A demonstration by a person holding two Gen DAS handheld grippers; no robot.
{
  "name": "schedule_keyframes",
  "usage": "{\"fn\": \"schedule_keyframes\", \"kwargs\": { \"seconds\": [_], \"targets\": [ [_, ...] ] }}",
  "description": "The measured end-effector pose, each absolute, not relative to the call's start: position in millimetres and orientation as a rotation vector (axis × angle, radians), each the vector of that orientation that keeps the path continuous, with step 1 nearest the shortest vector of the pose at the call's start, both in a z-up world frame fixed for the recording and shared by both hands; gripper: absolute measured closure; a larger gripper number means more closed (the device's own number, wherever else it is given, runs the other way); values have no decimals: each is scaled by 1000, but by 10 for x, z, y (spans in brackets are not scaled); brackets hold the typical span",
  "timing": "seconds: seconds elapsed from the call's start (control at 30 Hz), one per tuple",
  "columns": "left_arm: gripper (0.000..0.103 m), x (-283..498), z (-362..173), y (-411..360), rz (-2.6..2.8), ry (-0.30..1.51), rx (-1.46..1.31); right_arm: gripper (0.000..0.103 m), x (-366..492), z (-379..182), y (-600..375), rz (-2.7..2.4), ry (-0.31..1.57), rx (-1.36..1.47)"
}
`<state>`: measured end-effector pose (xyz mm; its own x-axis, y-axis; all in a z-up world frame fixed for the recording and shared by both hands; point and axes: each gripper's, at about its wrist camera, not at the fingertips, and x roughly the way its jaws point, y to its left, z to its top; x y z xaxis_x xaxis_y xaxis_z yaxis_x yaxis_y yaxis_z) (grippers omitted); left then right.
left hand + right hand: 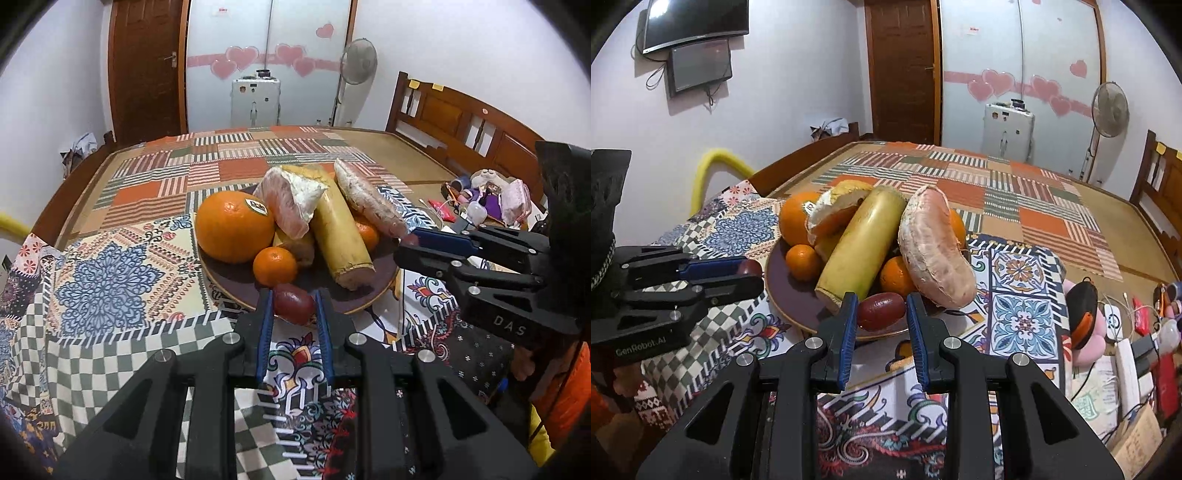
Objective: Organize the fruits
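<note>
A brown plate (pixel 236 280) on the patterned cloth holds a big orange (pixel 234 225), small mandarins (pixel 275 266), a yellow-green cane piece (pixel 340 236) and pomelo pieces (pixel 291 203). My left gripper (pixel 293 306) is shut on a dark red jujube (pixel 293 306) at the plate's near rim. My right gripper (pixel 881 312) is shut on another red jujube (pixel 881 312) at the plate's front edge. Each gripper shows in the other view: the right one (pixel 406 245), the left one (pixel 753 273), each with a red fruit at its tips.
The plate (pixel 790 295) sits on a bed with a patchwork cover (pixel 221 166). A wooden headboard (pixel 461 118) and a clutter of small items (pixel 1126 332) lie to the right. A fan (pixel 356 62) and a white case (pixel 255 99) stand behind.
</note>
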<state>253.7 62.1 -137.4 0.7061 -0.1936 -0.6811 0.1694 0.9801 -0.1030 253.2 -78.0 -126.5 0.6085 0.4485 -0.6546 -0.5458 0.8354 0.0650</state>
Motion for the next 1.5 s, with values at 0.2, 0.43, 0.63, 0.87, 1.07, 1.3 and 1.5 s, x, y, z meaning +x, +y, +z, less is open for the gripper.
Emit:
{"fn": "schedule_keyframes", "kwargs": {
  "seconds": [0.2,0.43,0.63,0.87,1.07,1.3,1.5],
  "targets": [
    [81,2650,-1469,570,-210,780,-28,78,2617,-1358,-762,583,740,-141],
    [81,2721,-1521,559,-218,796,-30,78,2639,-1412,-720,584,751,-157],
    [78,2753,-1529,515,-224,798,-8,73,2666,-1403,-732,590,766,-146],
    [78,2662,-1443,528,-205,777,-11,64,2594,-1311,-817,586,742,-125],
    [78,2322,-1037,588,-164,666,-21,64,2335,-961,-942,571,650,-88],
    [78,1662,-361,597,-114,475,-29,64,1728,-283,-1117,558,459,-33],
    [76,990,126,590,-92,311,-49,64,1132,173,-1189,533,290,-10]
  ]
}}
